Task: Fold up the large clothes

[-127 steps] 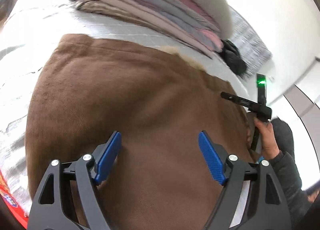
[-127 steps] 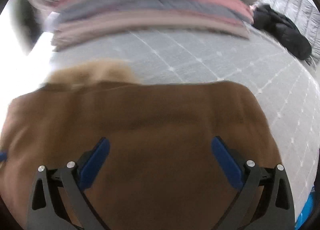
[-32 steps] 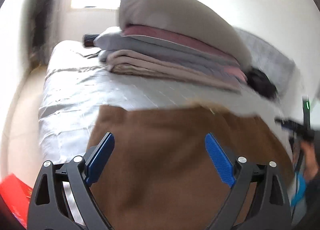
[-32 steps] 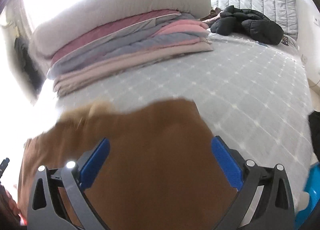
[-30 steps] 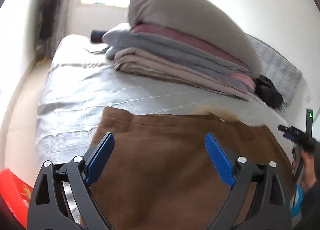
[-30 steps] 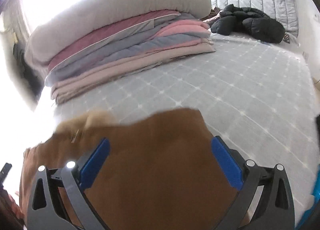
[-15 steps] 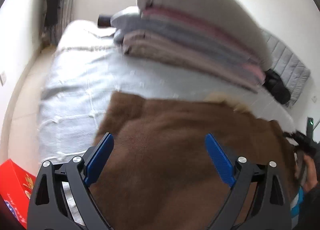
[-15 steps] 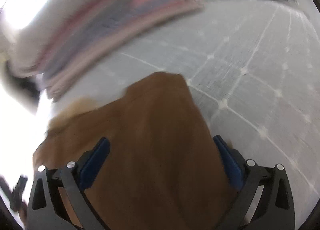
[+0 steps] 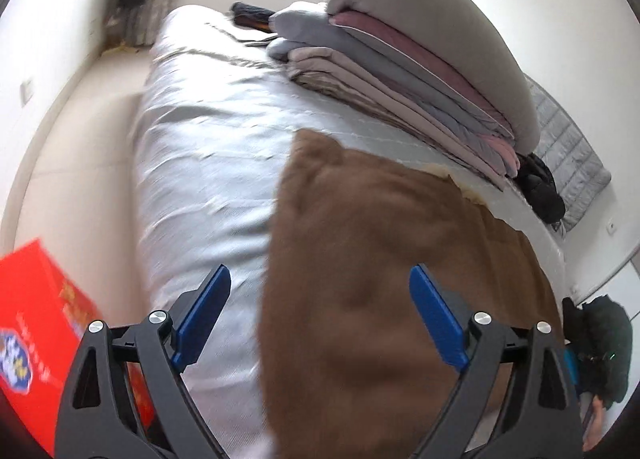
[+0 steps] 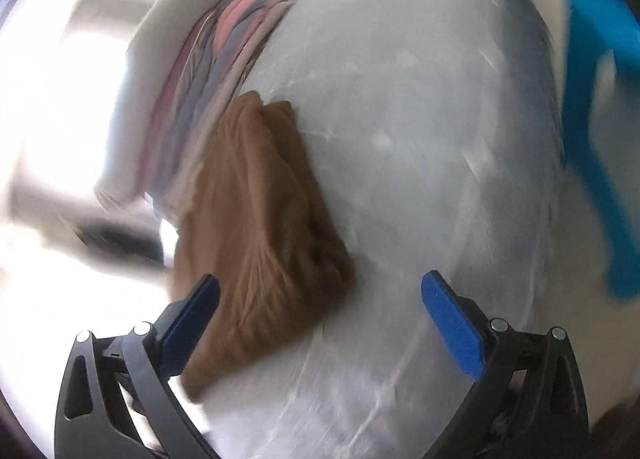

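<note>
A folded brown fleece garment [image 9: 384, 267] lies on the grey quilted bed [image 9: 208, 147], a bit of cream lining showing at its far edge. My left gripper [image 9: 318, 319] hovers open over the garment's near left part, with nothing between its fingers. In the blurred, tilted right wrist view the same brown garment [image 10: 256, 227] lies on the bed [image 10: 420, 139]. My right gripper [image 10: 320, 321] stands open there above the garment's near edge and holds nothing.
A tall stack of folded quilts under a grey pillow [image 9: 420, 59] sits at the back of the bed. A black jacket [image 9: 540, 191] lies far right. A red box [image 9: 40, 331] stands on the floor at left. Something blue [image 10: 596, 107] shows at right.
Both grippers have drawn back from the garment and swung: the left view shifted left to show the floor and red box, the right view rolled hard sideways. The garment lies still.
</note>
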